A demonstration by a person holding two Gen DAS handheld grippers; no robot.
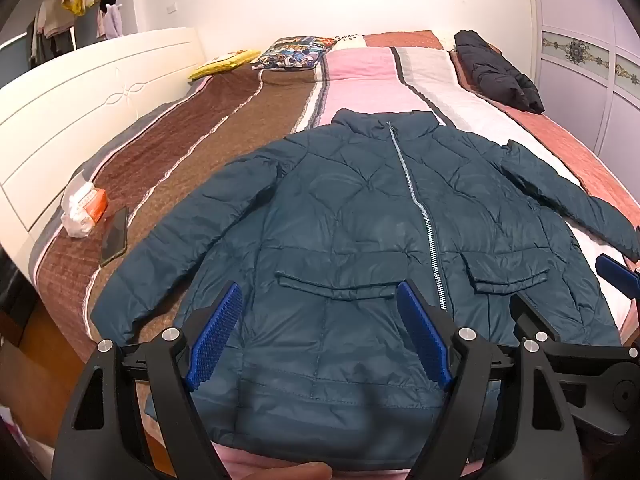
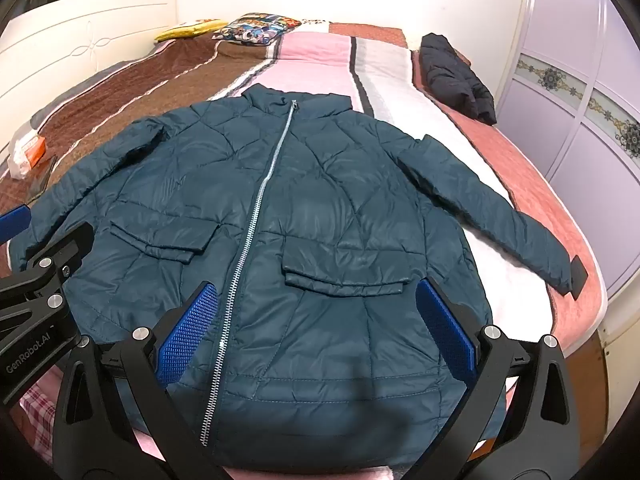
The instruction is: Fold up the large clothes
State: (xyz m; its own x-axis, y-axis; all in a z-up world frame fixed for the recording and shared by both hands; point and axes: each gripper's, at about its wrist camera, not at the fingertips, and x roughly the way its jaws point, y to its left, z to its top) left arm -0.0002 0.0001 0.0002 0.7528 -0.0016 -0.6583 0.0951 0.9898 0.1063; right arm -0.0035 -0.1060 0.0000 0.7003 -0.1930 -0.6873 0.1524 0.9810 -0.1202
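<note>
A dark teal quilted jacket (image 1: 360,220) (image 2: 304,208) lies flat and face up on the striped bed cover (image 1: 208,136), zipped, with both sleeves spread out and its hem toward me. In the left wrist view my left gripper (image 1: 319,286) hangs open over the hem's left half, in front of the left pocket flap. The right gripper (image 2: 317,285) is open over the right half of the hem, just right of the zipper. Neither gripper's blue pads hold any fabric. Each gripper's side shows at the edge of the other's view.
A folded black jacket (image 1: 496,68) lies at the bed's far right edge. Two pillows (image 1: 292,52) sit at the far end. A tissue pack (image 1: 82,208) and a dark phone (image 1: 116,236) rest on the left, near the white headboard (image 1: 80,100). Wardrobe doors (image 2: 580,100) stand at right.
</note>
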